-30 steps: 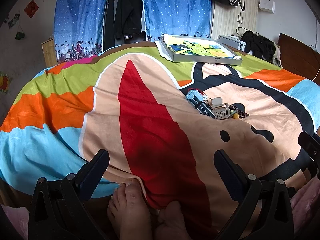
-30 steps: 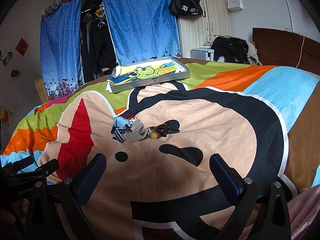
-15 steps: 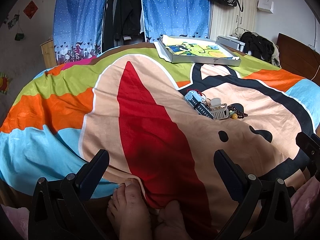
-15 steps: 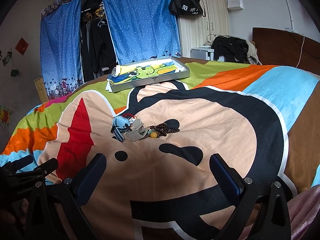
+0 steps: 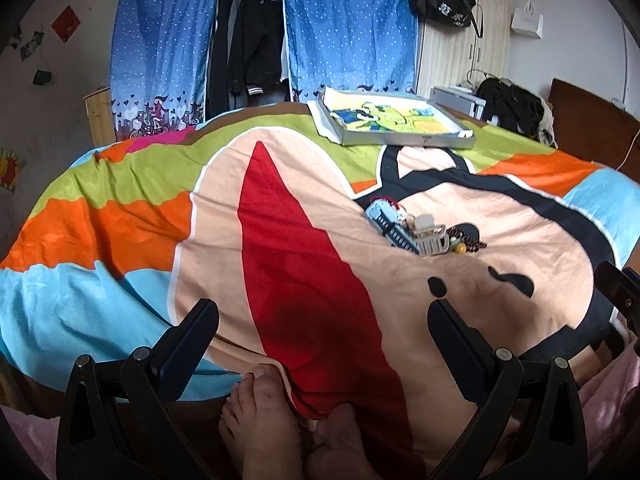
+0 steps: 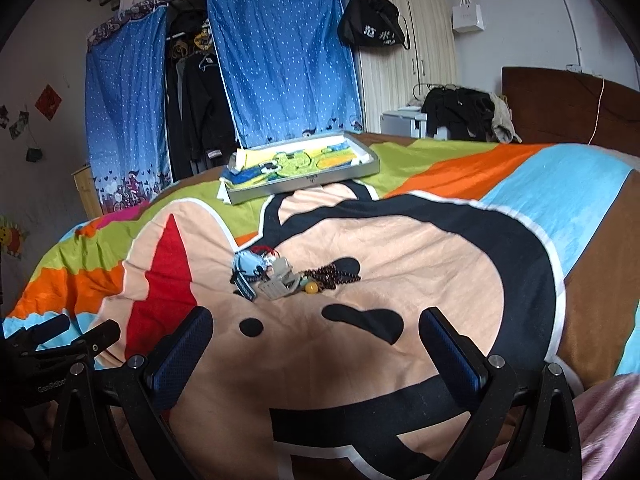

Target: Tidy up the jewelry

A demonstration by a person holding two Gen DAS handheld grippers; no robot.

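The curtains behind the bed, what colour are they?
Blue curtains with small white dots, clearest in the right wrist view.

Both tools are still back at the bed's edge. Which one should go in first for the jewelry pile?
Probably the right tool. The jewelry pile lies almost straight ahead between its open fingers. From the left tool, also open, the pile sits farther off and to its right, needing a diagonal reach across the bedspread.
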